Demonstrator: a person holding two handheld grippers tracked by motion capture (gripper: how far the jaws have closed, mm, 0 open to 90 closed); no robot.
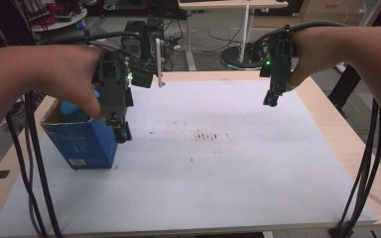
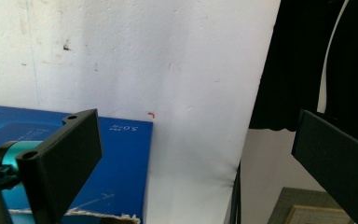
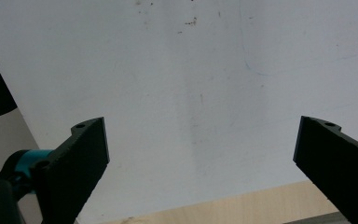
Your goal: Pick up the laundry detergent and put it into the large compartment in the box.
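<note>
A dark blue carton (image 1: 87, 144) with a torn open top stands on the left part of the white board (image 1: 218, 178). Something light blue (image 1: 71, 107) shows at its top, under the person's left hand. My left gripper (image 1: 121, 130) hangs just right of the carton's upper edge. In the left gripper view its jaws stand wide open (image 2: 198, 140) with nothing between them, and the carton's blue side (image 2: 116, 163) lies beside the left jaw. My right gripper (image 1: 272, 98) is held above the board's far right, open (image 3: 200, 140) over bare white board (image 3: 191, 70).
The board rests on a wooden table (image 1: 349, 144). Small dark red stains (image 1: 207, 135) mark its middle. Black cables (image 1: 362, 183) hang from both forearms down past the table's sides. Dark equipment (image 1: 146, 42) and a desk (image 1: 228, 6) stand behind the far edge.
</note>
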